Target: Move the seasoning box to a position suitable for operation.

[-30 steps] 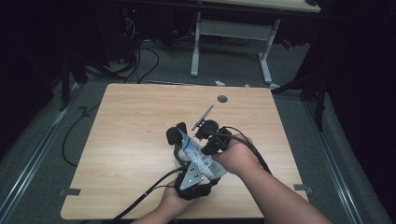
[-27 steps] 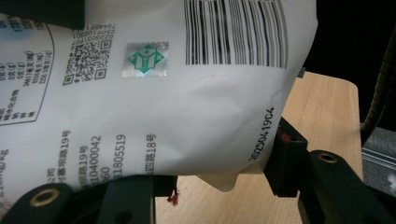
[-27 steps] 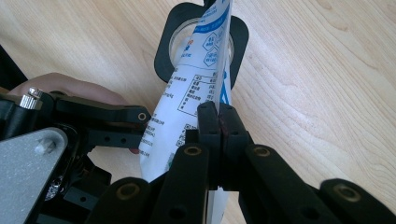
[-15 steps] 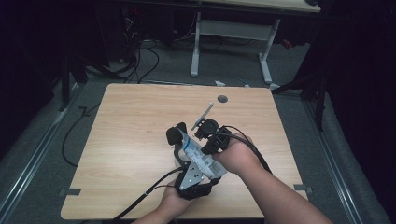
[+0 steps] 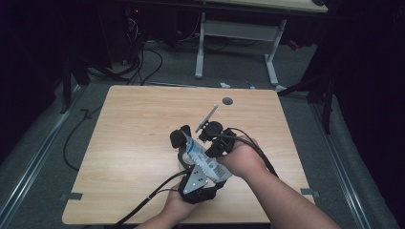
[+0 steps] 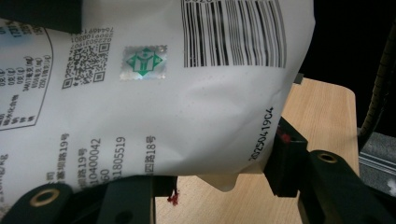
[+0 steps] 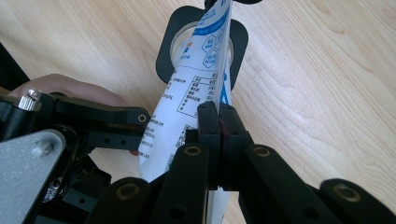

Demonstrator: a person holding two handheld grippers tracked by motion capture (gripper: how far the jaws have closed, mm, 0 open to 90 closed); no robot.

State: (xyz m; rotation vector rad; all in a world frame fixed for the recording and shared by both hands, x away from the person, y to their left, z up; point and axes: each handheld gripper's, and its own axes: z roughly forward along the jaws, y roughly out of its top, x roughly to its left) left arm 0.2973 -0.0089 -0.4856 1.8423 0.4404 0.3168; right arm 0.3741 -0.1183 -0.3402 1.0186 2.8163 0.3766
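A white and blue printed pouch (image 5: 204,161) is held tilted above the wooden table (image 5: 133,124), between both grippers. My right gripper (image 7: 218,126) is shut on one thin edge of the pouch (image 7: 187,93). The pouch's upper end hangs over a glass in a black holder (image 7: 163,51); that holder (image 5: 176,139) stands near the table's middle. My left gripper (image 5: 192,160) is under the pouch, and its jaws press the pouch's barcode side (image 6: 163,102) from both flanks. The right gripper (image 5: 213,142) is just right of the pouch.
A round cable hole (image 5: 228,101) sits near the table's far edge. A black cable (image 5: 148,198) trails from the left gripper off the front edge. Beyond the table are white desk legs (image 5: 200,47) and floor cables.
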